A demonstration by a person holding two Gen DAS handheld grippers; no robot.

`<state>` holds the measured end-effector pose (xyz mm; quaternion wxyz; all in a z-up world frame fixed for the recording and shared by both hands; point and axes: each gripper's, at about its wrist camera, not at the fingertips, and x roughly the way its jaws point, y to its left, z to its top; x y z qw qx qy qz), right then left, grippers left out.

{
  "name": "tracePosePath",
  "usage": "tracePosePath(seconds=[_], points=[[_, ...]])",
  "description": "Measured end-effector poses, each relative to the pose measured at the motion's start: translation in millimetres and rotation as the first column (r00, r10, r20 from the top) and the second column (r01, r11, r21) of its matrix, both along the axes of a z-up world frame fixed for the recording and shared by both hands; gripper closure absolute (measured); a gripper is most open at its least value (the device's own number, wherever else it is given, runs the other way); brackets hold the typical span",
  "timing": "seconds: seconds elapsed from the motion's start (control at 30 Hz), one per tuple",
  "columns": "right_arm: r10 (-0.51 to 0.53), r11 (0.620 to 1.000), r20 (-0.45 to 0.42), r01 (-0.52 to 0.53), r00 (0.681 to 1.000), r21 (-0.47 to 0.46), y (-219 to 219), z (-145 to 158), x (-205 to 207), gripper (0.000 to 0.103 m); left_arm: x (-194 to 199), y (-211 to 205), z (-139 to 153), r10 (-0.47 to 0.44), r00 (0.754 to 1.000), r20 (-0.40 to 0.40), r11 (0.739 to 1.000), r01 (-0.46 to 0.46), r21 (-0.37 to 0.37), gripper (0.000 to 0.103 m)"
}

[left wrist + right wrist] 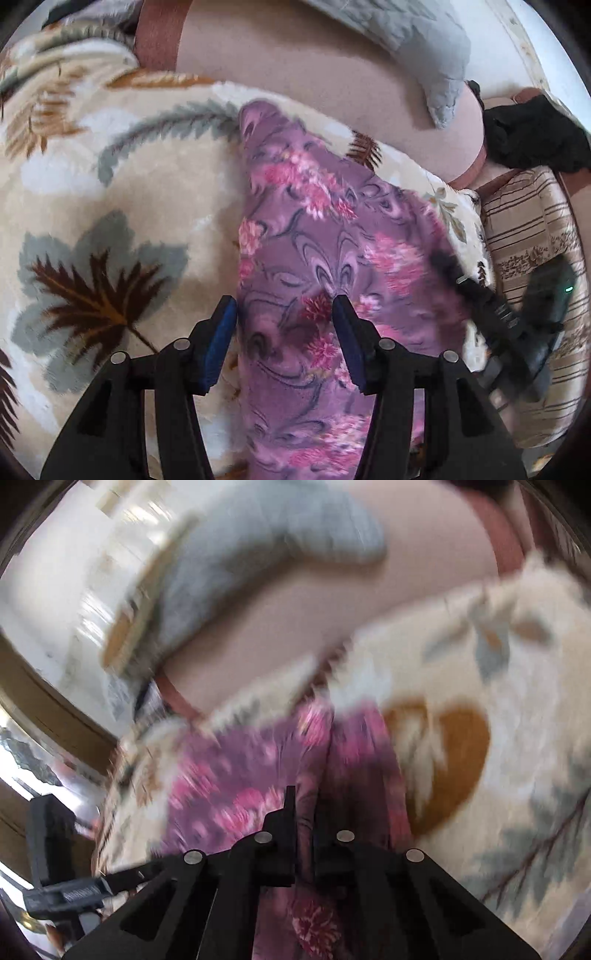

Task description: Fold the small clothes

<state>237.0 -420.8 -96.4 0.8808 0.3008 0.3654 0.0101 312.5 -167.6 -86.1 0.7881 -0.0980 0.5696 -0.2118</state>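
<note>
From the left wrist, the left gripper (pixel 284 310) is hovering with its blue-padded fingers (pixel 221 332) standing apart, released, over the near part of a purple floral garment (pixel 314 240). The garment is lying in a long folded strip on a cream leaf-patterned blanket (pixel 110 184), with one finger over its left edge and the other over its middle; I cannot tell if either is touching it. A grey cushion (pixel 417 44) is resting on the pink surface (pixel 295 62) beyond the blanket, and the right gripper (pixel 495 314) is blurring past the garment's right edge, over a striped cushion (pixel 528 229). From the right wrist, everything is smearing, but the right gripper (pixel 304 805) is showing its fingers clenched on a raised fold of the purple floral garment (pixel 236 775), which is lying across the blanket (pixel 517 701).
</note>
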Motion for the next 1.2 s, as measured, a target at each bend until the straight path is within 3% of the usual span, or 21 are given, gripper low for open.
tracePosePath(seconds=[0.07, 0.13, 0.33, 0.5, 0.53, 0.6, 0.63, 0.67, 0.73, 0.77, 0.83, 0.87, 0.93, 1.0, 1.1, 1.13, 1.17, 1.2], points=[[-0.070, 0.998, -0.035, 0.070, 0.997, -0.001, -12, -11, 2, 0.099, 1, -6, -3, -0.009, 0.999, 0.034, 0.999, 0.007, 0.049, 0.051], [-0.078, 0.997, -0.168, 0.080, 0.983, 0.005, -17, -42, 9, 0.099, 2, -12, -10, -0.017, 1.000, 0.021, 0.997, 0.015, 0.071, 0.051], [-0.036, 0.998, -0.111, 0.040, 0.993, 0.039, -15, -23, -18, 0.090, -4, -16, -8, -0.036, 0.998, 0.057, 0.995, 0.030, 0.098, 0.051], [0.022, 0.990, -0.068, -0.012, 0.997, 0.141, -21, -17, -65, 0.063, -12, -13, -6, -0.035, 0.998, 0.059, 0.994, 0.029, 0.105, 0.051], [0.034, 0.987, -0.075, -0.022, 0.997, 0.161, -17, -18, -66, 0.062, -14, -13, -5, -0.033, 0.998, 0.055, 0.994, 0.027, 0.110, 0.051], [0.079, 0.989, -0.134, -0.060, 0.988, 0.138, -5, -26, -64, 0.069, -18, -10, -3, -0.034, 0.999, 0.042, 0.994, 0.029, 0.106, 0.051], [0.108, 0.990, -0.132, -0.095, 0.985, 0.102, -2, -22, -62, 0.092, -24, -5, 0, -0.041, 0.999, 0.035, 0.995, 0.038, 0.089, 0.051], [0.113, 0.993, -0.082, -0.109, 0.990, 0.051, 0, -9, -66, 0.092, -28, -2, 1, -0.045, 0.998, 0.034, 0.996, 0.043, 0.079, 0.051], [0.077, 0.996, -0.023, -0.076, 0.997, 0.036, -5, 4, -73, 0.093, -38, 8, 0, -0.030, 0.999, 0.044, 0.997, 0.027, 0.071, 0.044], [0.061, 0.998, -0.041, -0.060, 0.997, 0.022, -7, 1, -71, 0.093, -42, 13, -6, -0.015, 0.999, 0.034, 0.997, 0.013, 0.074, 0.042], [0.050, 0.997, -0.190, -0.062, 0.980, -0.053, -5, -18, -60, 0.092, -44, 15, -14, -0.014, 1.000, -0.012, 0.997, 0.015, 0.074, 0.042], [0.044, 0.997, -0.205, -0.057, 0.978, -0.058, -6, -19, -60, 0.091, -48, 22, -12, -0.007, 1.000, -0.030, 0.999, 0.008, 0.048, 0.042], [0.000, 1.000, -0.123, 0.002, 0.992, 0.019, -15, -4, -79, 0.084, -54, 32, -4, 0.000, 1.000, -0.017, 1.000, 0.001, 0.025, 0.042], [-0.038, 0.992, -0.093, 0.048, 0.995, 0.114, -27, 1, -105, 0.061, -67, 46, 2, 0.000, 1.000, -0.029, 1.000, -0.001, -0.031, 0.042], [-0.047, 0.989, -0.110, 0.061, 0.993, 0.131, -28, -8, -143, 0.055, -89, 49, -7, -0.018, 0.995, -0.101, 0.994, 0.007, -0.111, 0.042], [-0.031, 0.990, -0.142, 0.049, 0.989, 0.129, -25, -15, -153, 0.056, -94, 47, -13, -0.029, 0.993, -0.118, 0.993, 0.015, -0.114, 0.042], [-0.007, 0.992, -0.180, 0.030, 0.984, 0.125, -19, -24, -154, 0.068, -99, 41, -19, -0.042, 0.990, -0.134, 0.994, 0.029, -0.102, 0.042], [0.031, 0.994, -0.196, -0.010, 0.980, 0.109, -11, -25, -156, 0.093, -104, 35, -26, -0.050, 0.989, -0.139, 0.997, 0.041, -0.070, 0.042]])
